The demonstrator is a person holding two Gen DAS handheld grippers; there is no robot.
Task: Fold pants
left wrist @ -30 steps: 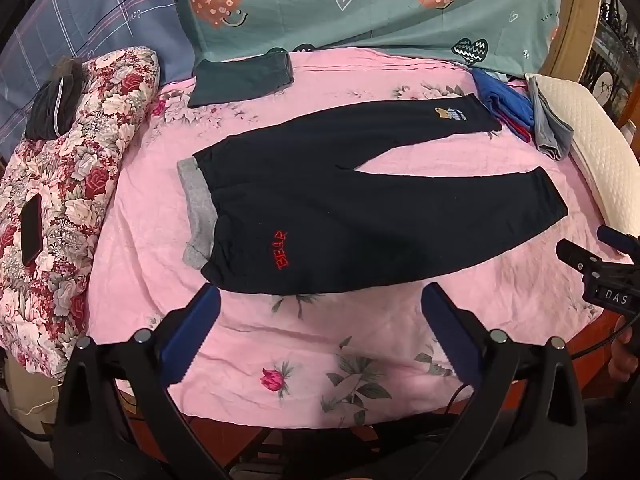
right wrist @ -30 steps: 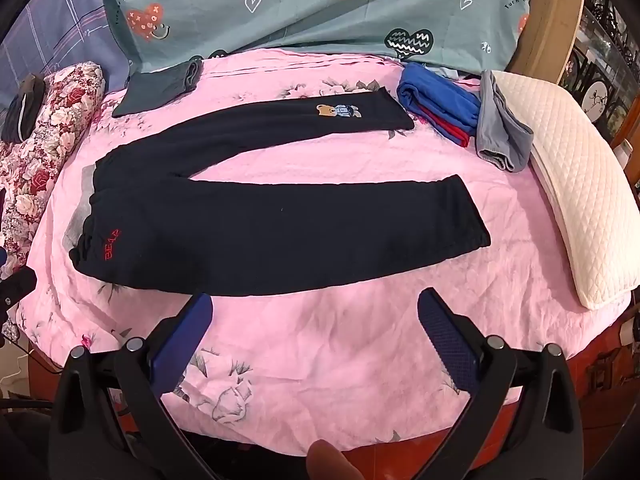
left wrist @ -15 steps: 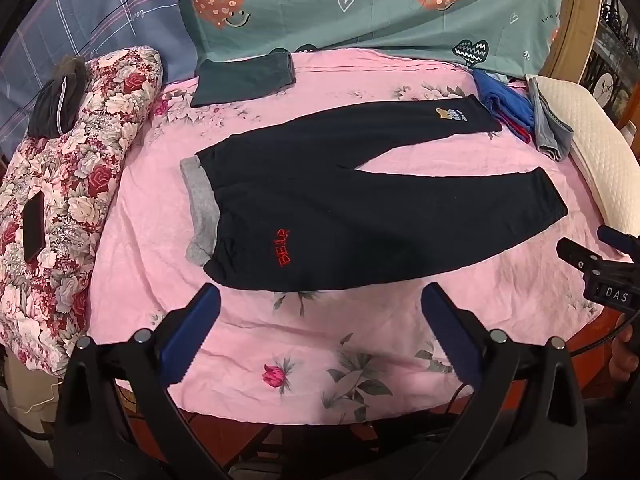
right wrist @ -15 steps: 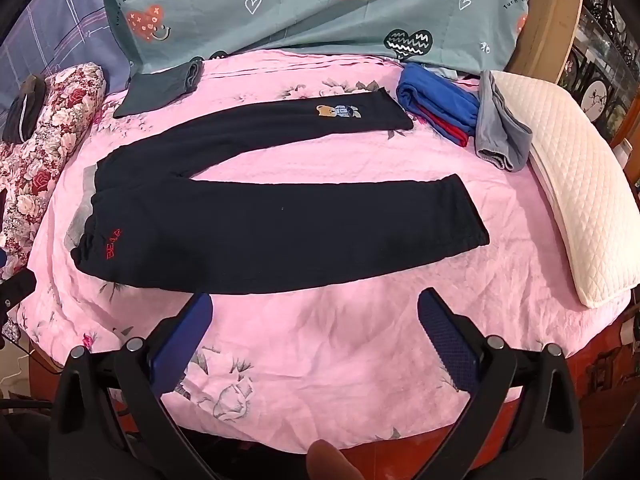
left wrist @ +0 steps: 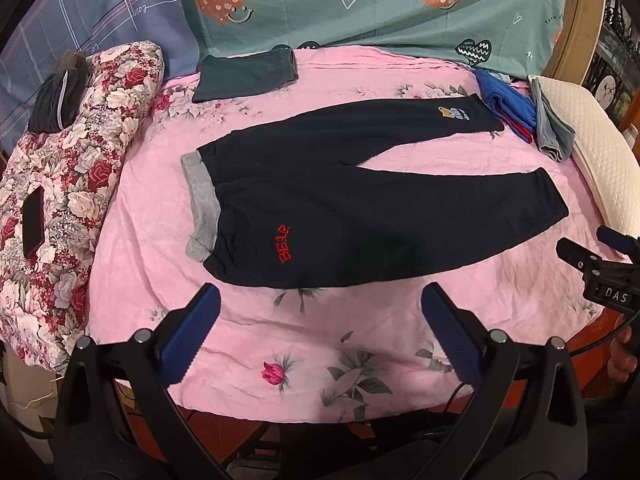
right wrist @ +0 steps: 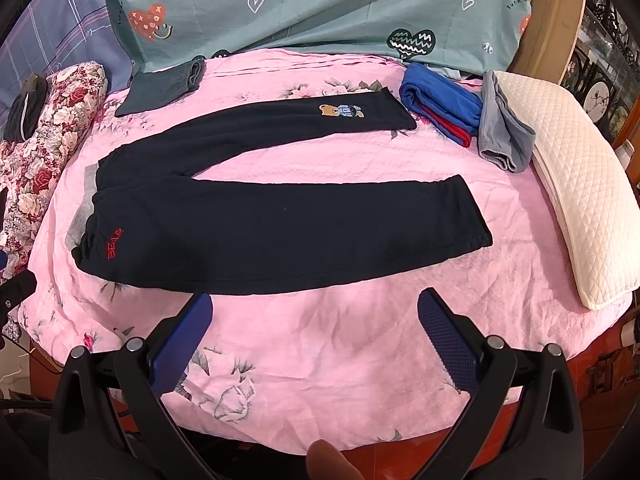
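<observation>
Your left gripper (left wrist: 320,320) and your right gripper (right wrist: 314,326) are both wide apart and hold nothing. The dark pants (right wrist: 280,216) lie flat on the pink sheet (right wrist: 340,344), legs spread in a V, just past both grippers.

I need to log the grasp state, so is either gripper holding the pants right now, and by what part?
Nothing is held. The left gripper and right gripper both have jaws wide apart, short of the black pants, which lie flat and untouched on the pink sheet.
</observation>
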